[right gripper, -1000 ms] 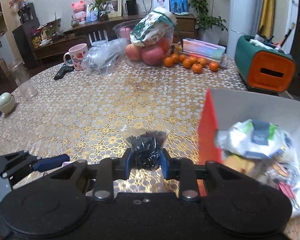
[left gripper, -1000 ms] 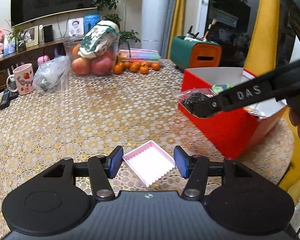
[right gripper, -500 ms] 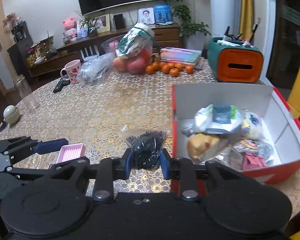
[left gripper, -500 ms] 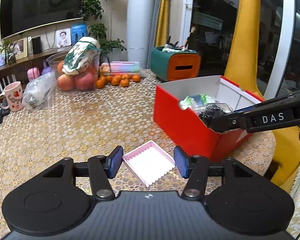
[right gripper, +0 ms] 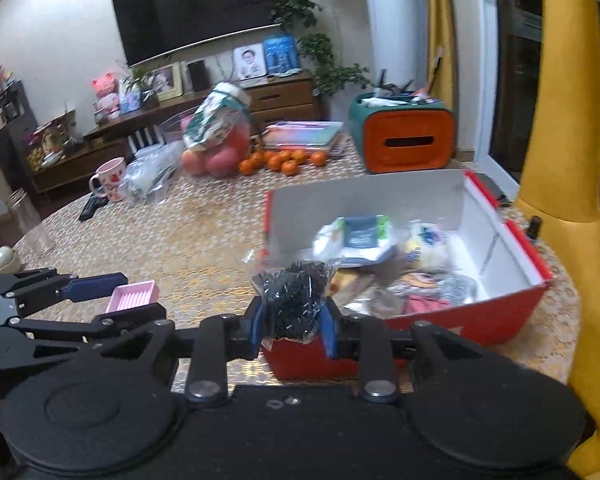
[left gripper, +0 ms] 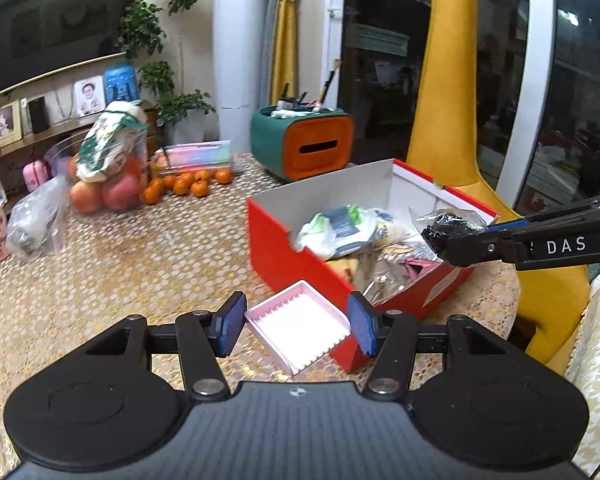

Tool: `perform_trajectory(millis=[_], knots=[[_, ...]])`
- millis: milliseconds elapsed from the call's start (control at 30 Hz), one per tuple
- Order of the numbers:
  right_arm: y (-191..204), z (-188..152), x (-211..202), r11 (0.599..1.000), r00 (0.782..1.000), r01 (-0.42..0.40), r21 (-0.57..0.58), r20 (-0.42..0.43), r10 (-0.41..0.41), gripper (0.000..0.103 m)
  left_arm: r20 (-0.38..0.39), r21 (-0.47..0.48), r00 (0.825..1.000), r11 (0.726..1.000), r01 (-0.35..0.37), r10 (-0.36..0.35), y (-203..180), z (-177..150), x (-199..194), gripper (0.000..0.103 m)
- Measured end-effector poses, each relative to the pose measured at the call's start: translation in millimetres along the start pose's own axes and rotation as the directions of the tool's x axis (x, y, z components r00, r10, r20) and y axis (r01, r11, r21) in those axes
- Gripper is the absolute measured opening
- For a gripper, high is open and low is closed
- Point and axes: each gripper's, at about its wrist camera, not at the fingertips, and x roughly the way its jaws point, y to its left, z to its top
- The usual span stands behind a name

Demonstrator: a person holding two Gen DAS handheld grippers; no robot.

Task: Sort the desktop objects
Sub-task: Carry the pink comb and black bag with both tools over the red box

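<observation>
1. Left wrist view: your left gripper (left gripper: pixel 296 328) had its fingers (left gripper: pixel 231 329) about half apart with the pink tray (left gripper: pixel 298 326) sitting between them. Couldn't tell if the pads were really pressing on it, so I'd call that one unclear. The tray's long axis ran slantwise, its far corner toward the red box (left gripper: pixel 300 260), which was just beyond the fingertips and to the right.

2. Same view: your right gripper (left gripper: pixel 448 246) came in from the right edge, its tips pinching the bag of black bits (left gripper: pixel 446 226) over the box's right half. So it looked like the right hand was the nearer one for a drop.

3. Right wrist view: fingers narrow, clamped on that bag (right gripper: pixel 294 300), with the open box (right gripper: pixel 500 320) straight ahead and a bit right. My guess is the release only needed a little more forward reach.

4. Count: one box, one tray, one bag, two grippers. On the tabletop (right gripper: pixel 172 240) there was one pink mug (right gripper: pixel 109 180) and roughly eight small oranges (right gripper: pixel 280 160).
</observation>
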Motion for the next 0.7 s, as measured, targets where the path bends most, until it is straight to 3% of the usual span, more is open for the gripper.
perform_trajectory(millis=[700], knots=[[-72, 5, 11, 0.992, 0.993, 0.114, 0.054, 0.024, -0.115, 0.028, -0.015, 0.133, 0.998, 0.989, 0.059, -0.058, -57, 50, 71, 0.055]])
